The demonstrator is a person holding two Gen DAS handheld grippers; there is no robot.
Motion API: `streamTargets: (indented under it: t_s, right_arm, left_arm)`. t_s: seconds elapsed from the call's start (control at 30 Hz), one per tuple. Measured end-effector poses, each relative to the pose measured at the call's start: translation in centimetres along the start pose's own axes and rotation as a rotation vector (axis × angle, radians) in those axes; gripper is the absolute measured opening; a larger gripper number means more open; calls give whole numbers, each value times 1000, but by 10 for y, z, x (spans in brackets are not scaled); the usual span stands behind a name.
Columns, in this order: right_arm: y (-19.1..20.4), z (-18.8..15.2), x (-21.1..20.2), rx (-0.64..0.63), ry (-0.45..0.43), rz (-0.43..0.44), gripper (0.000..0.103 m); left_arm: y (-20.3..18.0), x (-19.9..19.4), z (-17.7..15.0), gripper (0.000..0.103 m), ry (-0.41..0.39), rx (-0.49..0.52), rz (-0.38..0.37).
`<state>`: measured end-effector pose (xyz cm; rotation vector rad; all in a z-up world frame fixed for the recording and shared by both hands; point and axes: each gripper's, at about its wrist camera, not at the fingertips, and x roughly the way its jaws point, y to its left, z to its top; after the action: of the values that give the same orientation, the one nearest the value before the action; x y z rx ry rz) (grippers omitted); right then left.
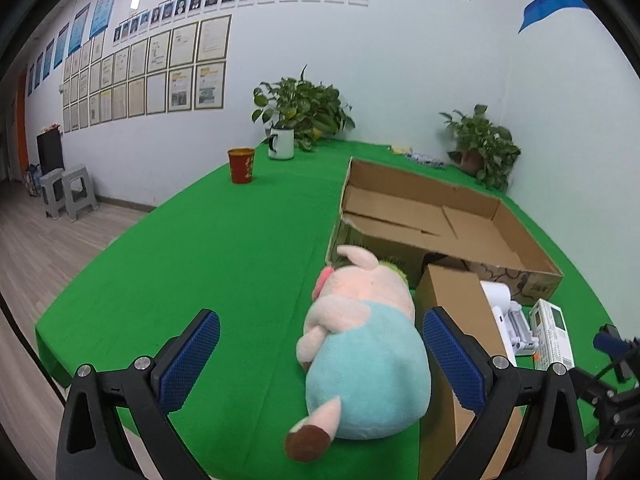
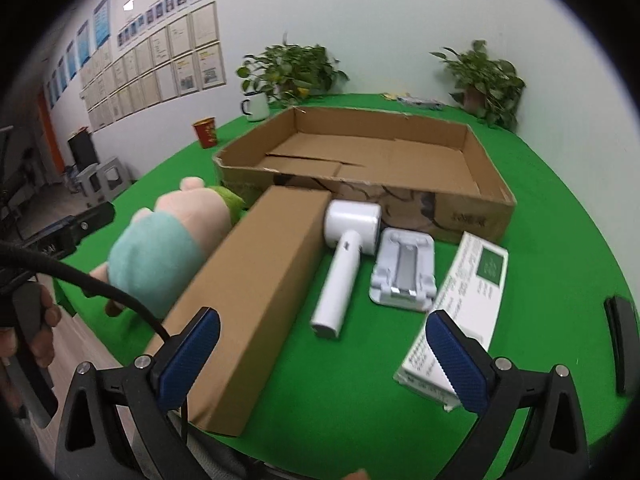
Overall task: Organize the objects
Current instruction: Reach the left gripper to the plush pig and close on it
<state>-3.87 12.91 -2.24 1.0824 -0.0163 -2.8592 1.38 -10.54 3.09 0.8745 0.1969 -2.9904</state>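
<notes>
Cardboard tray [image 2: 400, 152] empty, zero sorted. Plush pig [image 1: 360, 344], long carton [image 2: 256, 292], white handheld [image 2: 344, 260], stand [image 2: 404, 272], green-label box [image 2: 464, 304] all on bench [image 1: 200, 260] in front. Left tongs [image 1: 320, 360] & right tongs [image 2: 322, 360] spread wide, nothing gripped.

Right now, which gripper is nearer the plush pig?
Left. The left gripper stands open around the plush pig; the right gripper is off to its right, beyond the long brown box.

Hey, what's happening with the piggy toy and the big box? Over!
Both grippers open: left gripper around the plush pig, not squeezing; right gripper holds nothing. Cardboard tray empty. Long brown box lies tight beside the pig.
</notes>
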Motion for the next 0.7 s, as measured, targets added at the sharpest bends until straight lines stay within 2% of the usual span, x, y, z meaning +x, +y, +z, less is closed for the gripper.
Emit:
streamTargets:
  t_s: [0.13,0.3,0.37,0.47,0.53,0.7]
  right_arm:
    - [5,8,1,-8,20,39,102]
    - [34,10,2,-59,36,137,103]
    - [48,13,-5,-86,28,234,103]
    - [65,17,-16,-116,-18,391,103]
    - [68,18,-13,-125,-29,404,102]
    - [48,19,34,-99,56,285,102]
  left_arm:
    - [3,1,5,102,8,60,2]
    - [18,6,9,102,59,4,-70]
    - [20,9,10,102,63,3,-76]
    - [29,12,10,102,91,-21,-137]
    - [32,17,9,102,115,-27,-179]
    - [26,44,-2,102,193,-23,-223]
